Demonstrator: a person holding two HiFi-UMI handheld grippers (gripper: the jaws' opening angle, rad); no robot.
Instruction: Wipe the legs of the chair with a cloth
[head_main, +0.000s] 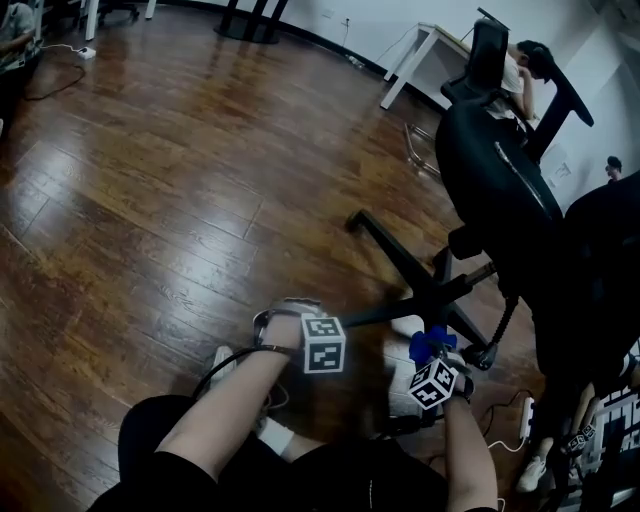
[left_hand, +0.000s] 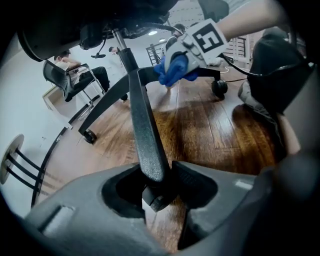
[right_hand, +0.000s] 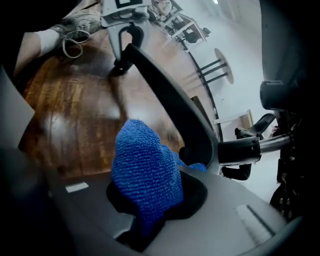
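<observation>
Chair leg (left_hand: 142, 125) clamped in left gripper (left_hand: 159, 192) jaws, right gripper (right_hand: 150, 210) jaws clenching blue cloth (right_hand: 145, 165), apparently mid-wipe; next, slide cloth along leg.

Left gripper (left_hand: 159, 186): jaws closed on the outer end of a black chair leg (left_hand: 142, 120), which runs up and away to the hub under the seat. Metal column (left_hand: 120, 42) rises from the hub. Right gripper (left_hand: 176, 64), marker cube on top, has a blue cloth (left_hand: 172, 75) at its tip, against the chair base just right of the hub. One castor (left_hand: 89, 136) at far left, second castor (left_hand: 218, 89) at right. Brown wood floor (left_hand: 215, 130). Seated person (left_hand: 70, 67) at back left.
</observation>
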